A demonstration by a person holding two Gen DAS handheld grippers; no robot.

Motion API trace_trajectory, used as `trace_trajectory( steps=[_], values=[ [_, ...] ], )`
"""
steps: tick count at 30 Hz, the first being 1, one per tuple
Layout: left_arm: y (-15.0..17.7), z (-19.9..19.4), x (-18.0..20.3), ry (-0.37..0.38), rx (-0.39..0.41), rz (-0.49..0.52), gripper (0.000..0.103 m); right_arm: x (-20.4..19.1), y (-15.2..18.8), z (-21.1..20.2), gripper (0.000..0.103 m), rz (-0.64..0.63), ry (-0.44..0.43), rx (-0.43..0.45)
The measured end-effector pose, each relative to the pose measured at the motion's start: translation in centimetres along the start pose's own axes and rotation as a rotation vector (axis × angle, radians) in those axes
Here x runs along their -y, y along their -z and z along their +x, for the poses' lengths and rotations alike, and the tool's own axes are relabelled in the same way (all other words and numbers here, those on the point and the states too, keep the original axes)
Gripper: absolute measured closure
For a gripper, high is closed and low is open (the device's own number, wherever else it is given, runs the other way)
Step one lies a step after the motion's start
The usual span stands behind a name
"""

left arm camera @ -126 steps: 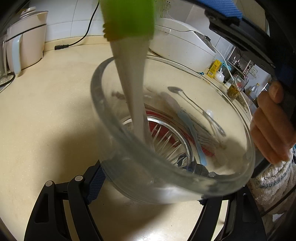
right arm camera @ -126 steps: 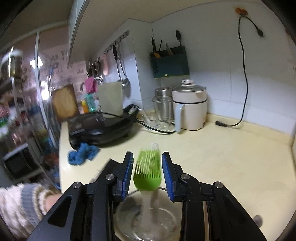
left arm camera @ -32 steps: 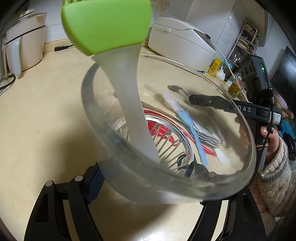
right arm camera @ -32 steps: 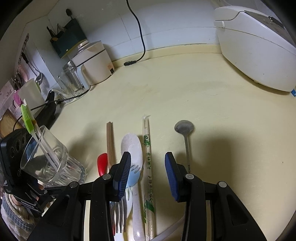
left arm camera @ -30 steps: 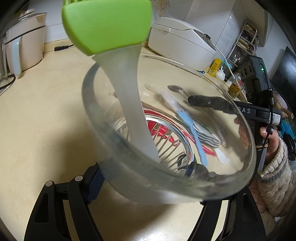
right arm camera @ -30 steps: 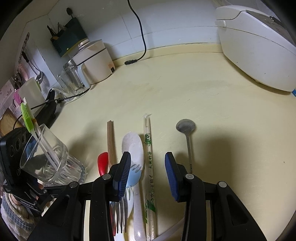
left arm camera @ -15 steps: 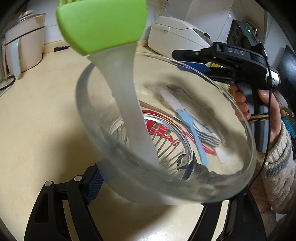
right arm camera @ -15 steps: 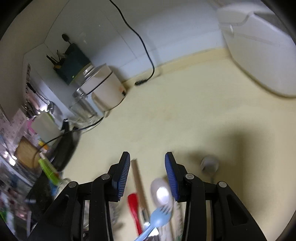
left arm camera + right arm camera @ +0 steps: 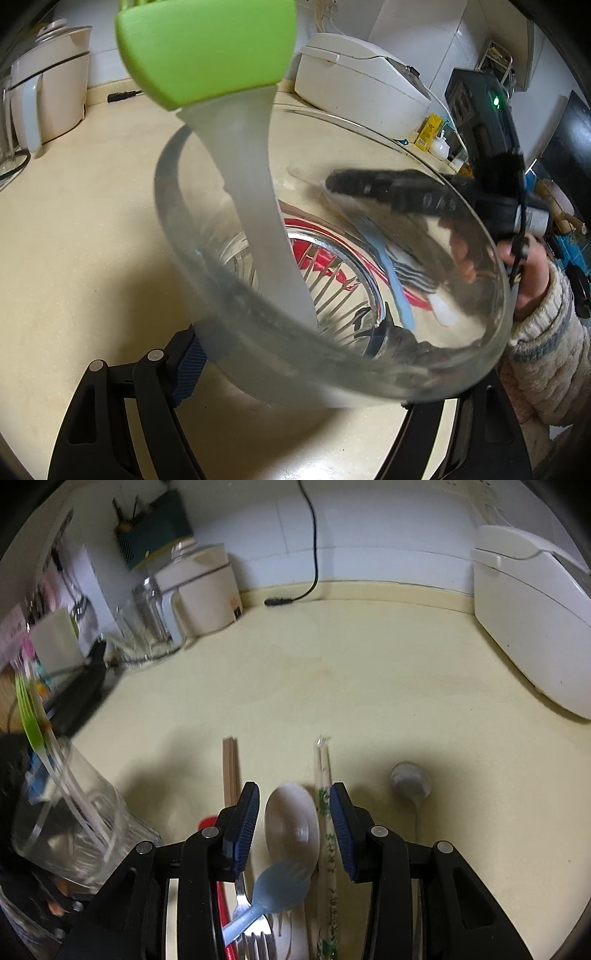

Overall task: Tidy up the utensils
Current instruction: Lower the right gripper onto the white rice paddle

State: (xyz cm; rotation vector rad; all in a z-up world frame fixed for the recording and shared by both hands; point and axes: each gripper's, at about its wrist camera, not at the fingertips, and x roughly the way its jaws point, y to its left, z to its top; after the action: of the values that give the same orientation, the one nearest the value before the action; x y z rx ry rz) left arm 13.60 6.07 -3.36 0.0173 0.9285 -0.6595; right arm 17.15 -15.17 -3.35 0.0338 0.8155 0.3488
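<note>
My left gripper (image 9: 291,354) is shut on a clear glass cup (image 9: 229,302). A green silicone brush (image 9: 207,48) leans inside the cup. The cup (image 9: 66,830) and brush (image 9: 31,716) also show at the left of the right wrist view. My right gripper (image 9: 293,816) is open and empty, low over a row of utensils on the beige counter: a white spoon (image 9: 291,827), a light blue fork (image 9: 273,890), wrapped chopsticks (image 9: 325,812), wooden chopsticks (image 9: 231,771), a red utensil (image 9: 208,821), a metal fork (image 9: 255,945) and a metal spoon (image 9: 410,779). The right gripper (image 9: 406,192) shows through the glass.
A white rice cooker (image 9: 532,627) stands at the right. A white kettle (image 9: 199,590) and a glass jug (image 9: 151,613) stand at the back left, with a black cable plug (image 9: 279,601) lying by the wall. A dark appliance (image 9: 74,698) is behind the cup.
My right gripper has let go of the green brush, which now stands in the cup. It swung over to the utensil row and dipped toward the white spoon and blue fork.
</note>
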Motion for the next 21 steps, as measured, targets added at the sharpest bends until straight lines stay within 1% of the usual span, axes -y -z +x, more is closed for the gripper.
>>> trace_trajectory(
  steps=[6,9,14,17,19,21],
  values=[
    [0.0,-0.1,-0.3,0.009,0.002,-0.006,0.02,-1.3,0.7,1.6,0.062,-0.063,0.026,-0.047],
    [0.1,-0.2,-0.6,0.015,0.004,-0.011,0.02,-1.6,0.7,1.8,0.062,-0.091,0.059,-0.042],
    [0.1,-0.3,-0.9,0.02,0.005,-0.014,0.02,-1.9,0.8,1.9,0.062,-0.118,0.082,-0.039],
    [0.1,-0.3,-0.9,0.019,0.005,-0.013,0.02,-1.6,0.8,1.8,0.062,-0.105,0.062,-0.037],
    [0.1,-0.3,-0.9,0.02,0.005,-0.014,0.02,-1.0,0.8,1.6,0.063,-0.077,0.025,-0.032],
    [0.1,-0.3,-0.9,0.02,0.005,-0.014,0.02,-0.3,0.8,1.5,0.07,-0.044,0.005,-0.027]
  ],
)
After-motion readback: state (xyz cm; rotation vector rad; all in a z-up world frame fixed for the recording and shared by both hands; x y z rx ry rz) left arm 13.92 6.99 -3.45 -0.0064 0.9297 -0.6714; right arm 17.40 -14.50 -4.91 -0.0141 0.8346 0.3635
